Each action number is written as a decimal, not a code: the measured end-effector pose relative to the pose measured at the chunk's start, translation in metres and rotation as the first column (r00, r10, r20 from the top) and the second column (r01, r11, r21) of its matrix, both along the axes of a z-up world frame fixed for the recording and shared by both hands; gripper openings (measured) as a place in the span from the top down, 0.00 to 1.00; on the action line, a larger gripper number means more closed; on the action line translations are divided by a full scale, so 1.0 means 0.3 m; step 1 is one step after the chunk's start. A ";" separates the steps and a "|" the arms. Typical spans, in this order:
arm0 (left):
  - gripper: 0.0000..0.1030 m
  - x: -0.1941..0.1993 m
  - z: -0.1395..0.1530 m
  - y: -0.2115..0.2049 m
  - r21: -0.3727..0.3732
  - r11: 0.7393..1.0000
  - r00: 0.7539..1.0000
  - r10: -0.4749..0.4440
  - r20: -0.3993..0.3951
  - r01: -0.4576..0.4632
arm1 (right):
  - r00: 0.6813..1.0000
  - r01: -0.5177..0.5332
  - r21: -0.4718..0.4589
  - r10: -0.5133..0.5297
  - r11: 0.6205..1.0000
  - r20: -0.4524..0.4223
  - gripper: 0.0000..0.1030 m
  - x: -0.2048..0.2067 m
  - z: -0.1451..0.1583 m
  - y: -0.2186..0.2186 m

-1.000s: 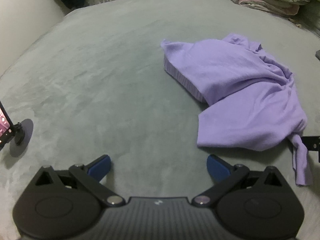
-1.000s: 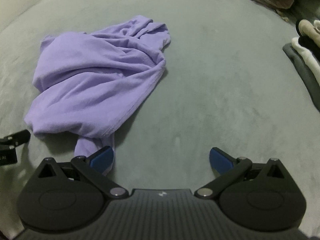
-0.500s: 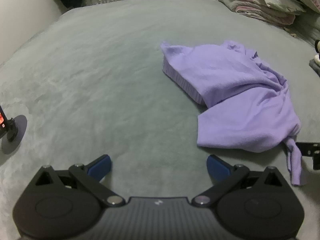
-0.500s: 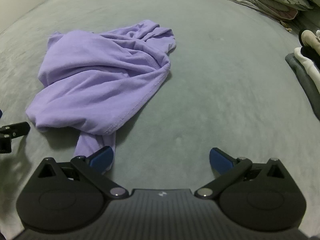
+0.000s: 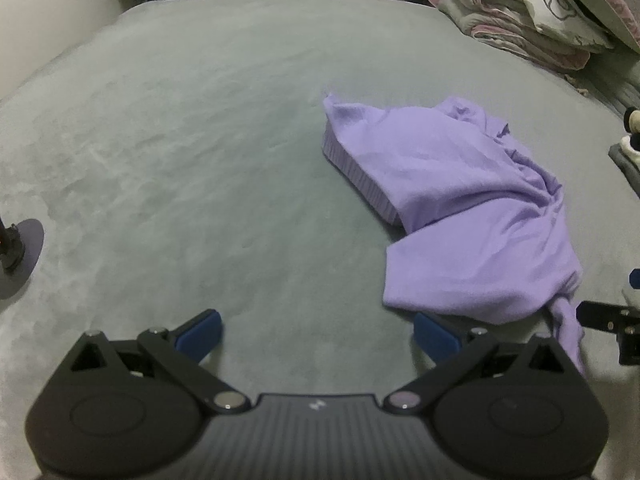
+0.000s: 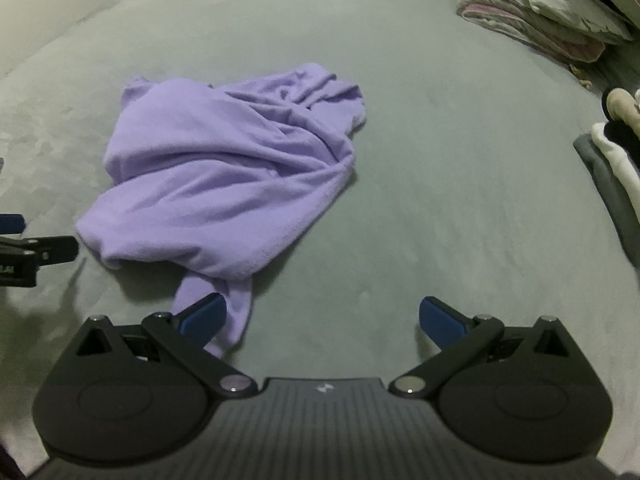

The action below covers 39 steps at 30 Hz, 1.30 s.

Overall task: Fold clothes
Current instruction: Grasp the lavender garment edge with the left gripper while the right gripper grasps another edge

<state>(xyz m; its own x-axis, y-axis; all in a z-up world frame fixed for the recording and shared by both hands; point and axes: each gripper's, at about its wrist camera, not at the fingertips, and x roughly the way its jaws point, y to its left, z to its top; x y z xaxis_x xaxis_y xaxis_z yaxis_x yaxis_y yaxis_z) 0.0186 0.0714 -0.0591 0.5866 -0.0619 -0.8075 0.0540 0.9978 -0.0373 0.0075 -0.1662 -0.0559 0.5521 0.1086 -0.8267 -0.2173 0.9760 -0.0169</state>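
Note:
A crumpled lilac garment point(image 5: 460, 204) lies in a heap on the grey bed cover point(image 5: 200, 140), with one narrow end trailing toward me. My left gripper point(image 5: 318, 334) is open over bare cover, the heap just ahead of its right finger. In the right wrist view the same garment point(image 6: 224, 176) sits ahead and to the left. My right gripper point(image 6: 322, 318) is open, and the trailing end point(image 6: 224, 308) lies under and beside its left finger point(image 6: 202, 318). Nothing is held between either pair of pads.
Folded quilts and pillows point(image 5: 540, 12) are stacked at the back right. A pile of dark and white clothes point(image 6: 616, 160) lies at the right edge. A small stand with a round base point(image 5: 18, 256) is on the cover at far left. The other gripper's tip point(image 6: 36, 254) shows at the left edge.
Both cameras have drawn back and tilted up, so the garment sits farther ahead and more of the back of the bed shows. The garment itself has not moved. Both grippers stay open.

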 end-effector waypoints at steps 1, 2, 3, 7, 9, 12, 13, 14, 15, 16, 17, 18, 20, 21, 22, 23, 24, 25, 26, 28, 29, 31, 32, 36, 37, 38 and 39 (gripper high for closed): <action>0.00 0.003 0.002 0.001 -0.002 1.000 1.000 -0.001 0.002 0.001 | 1.000 -0.003 0.005 0.003 1.000 0.005 0.00 -0.006 0.008 0.004; 0.00 0.006 0.005 0.002 -0.003 1.000 1.000 0.000 0.008 0.000 | 1.000 -0.006 0.008 0.006 1.000 0.009 0.00 -0.008 0.015 0.009; 0.00 0.007 0.006 0.002 -0.001 1.000 1.000 0.005 0.015 -0.005 | 1.000 -0.008 0.011 0.008 1.000 0.014 0.00 -0.006 0.021 0.014; 0.00 0.024 0.008 0.000 -0.005 1.000 1.000 0.021 0.019 -0.021 | 0.999 -0.020 0.017 0.020 1.000 0.028 0.00 0.006 0.034 0.036; 0.00 0.033 0.009 -0.004 -0.013 1.000 1.000 0.022 0.015 -0.022 | 0.999 -0.026 0.017 0.026 1.000 0.031 0.00 0.022 0.031 0.051; 0.00 0.039 0.018 -0.012 -0.020 1.000 1.000 0.020 0.022 -0.019 | 0.999 -0.032 0.018 0.031 0.999 0.035 0.00 0.035 0.029 0.065; 0.00 0.042 0.022 -0.016 -0.020 1.000 0.999 0.017 0.027 -0.016 | 0.999 -0.031 0.019 0.031 0.999 0.036 0.00 0.038 0.029 0.068; 0.00 0.044 0.024 -0.020 -0.019 1.000 0.999 0.015 0.033 -0.014 | 0.999 -0.031 0.020 0.030 0.999 0.036 0.00 0.042 0.028 0.071; 0.00 0.048 0.027 -0.023 -0.016 1.000 0.999 0.014 0.039 -0.013 | 0.999 -0.029 0.021 0.028 0.999 0.036 0.00 0.045 0.027 0.072; 0.00 0.052 0.029 -0.027 -0.015 1.000 0.999 0.013 0.044 -0.013 | 0.999 -0.027 0.023 0.026 0.999 0.036 0.00 0.046 0.026 0.073; 0.00 0.057 0.031 -0.030 -0.014 1.000 0.999 0.014 0.049 -0.014 | 0.999 -0.025 0.026 0.024 0.999 0.035 0.00 0.049 0.025 0.069; 0.00 0.061 0.032 -0.033 -0.013 1.000 0.998 0.016 0.054 -0.015 | 0.999 -0.024 0.029 0.023 0.999 0.032 0.00 0.053 0.023 0.066; 0.00 0.078 0.037 -0.042 -0.009 1.000 0.998 0.015 0.064 -0.014 | 1.000 -0.014 0.041 0.013 0.999 0.025 0.00 0.061 0.022 0.058; 0.00 0.088 0.041 -0.047 -0.006 1.000 0.997 0.010 0.072 -0.010 | 1.000 -0.007 0.049 0.006 0.999 0.023 0.00 0.067 0.024 0.050; 0.00 0.099 0.045 -0.052 -0.003 1.000 0.997 0.006 0.080 -0.006 | 1.000 0.000 0.056 -0.001 0.998 0.021 0.00 0.072 0.026 0.043; 0.00 0.109 0.049 -0.056 -0.001 1.000 0.996 0.006 0.088 -0.006 | 1.000 0.008 0.063 -0.010 0.998 0.020 0.00 0.077 0.029 0.036; 0.00 0.120 0.053 -0.059 0.000 1.000 0.995 0.008 0.095 -0.008 | 1.000 0.018 0.072 -0.019 0.997 0.019 0.00 0.083 0.031 0.027; 0.00 0.126 0.057 -0.059 -0.002 1.000 0.995 0.011 0.100 -0.011 | 0.999 0.026 0.081 -0.028 0.996 0.017 0.00 0.088 0.034 0.019; 0.01 0.131 0.059 -0.058 -0.007 1.000 0.995 0.015 0.102 -0.015 | 0.999 0.033 0.091 -0.035 0.995 0.017 0.00 0.092 0.037 0.012; 0.01 0.144 0.061 -0.057 -0.031 0.999 0.993 0.028 0.117 -0.024 | 0.999 0.044 0.111 -0.046 0.993 0.017 0.00 0.099 0.046 0.002; 0.02 0.148 0.063 -0.057 -0.046 0.999 0.991 0.032 0.126 -0.026 | 0.998 0.050 0.125 -0.052 0.991 0.017 0.00 0.102 0.051 -0.005; 0.08 0.160 0.066 -0.063 -0.076 0.997 0.988 0.030 0.150 -0.019 | 0.998 0.056 0.166 -0.059 0.985 0.015 0.00 0.106 0.057 -0.020; 0.10 0.165 0.065 -0.065 -0.089 0.996 0.987 0.032 0.159 -0.018 | 0.998 0.061 0.189 -0.064 0.980 0.012 0.00 0.108 0.058 -0.025; 0.33 0.187 0.059 -0.060 -0.158 0.987 0.982 0.049 0.180 -0.020 | 0.997 0.071 0.278 -0.066 0.958 -0.029 0.16 0.118 0.040 -0.028; 0.49 0.190 0.056 -0.057 -0.178 0.984 0.982 0.052 0.182 -0.019 | 0.996 0.081 0.297 -0.071 0.951 -0.046 0.26 0.124 0.029 -0.028; 0.60 0.191 0.053 -0.053 -0.199 0.980 0.981 0.053 0.185 -0.016 | 0.995 0.098 0.309 -0.082 0.946 -0.065 0.35 0.130 0.018 -0.028; 0.75 0.192 0.049 -0.049 -0.223 0.975 0.981 0.056 0.185 -0.013 | 0.991 0.122 0.320 -0.100 0.939 -0.083 0.39 0.135 0.006 -0.029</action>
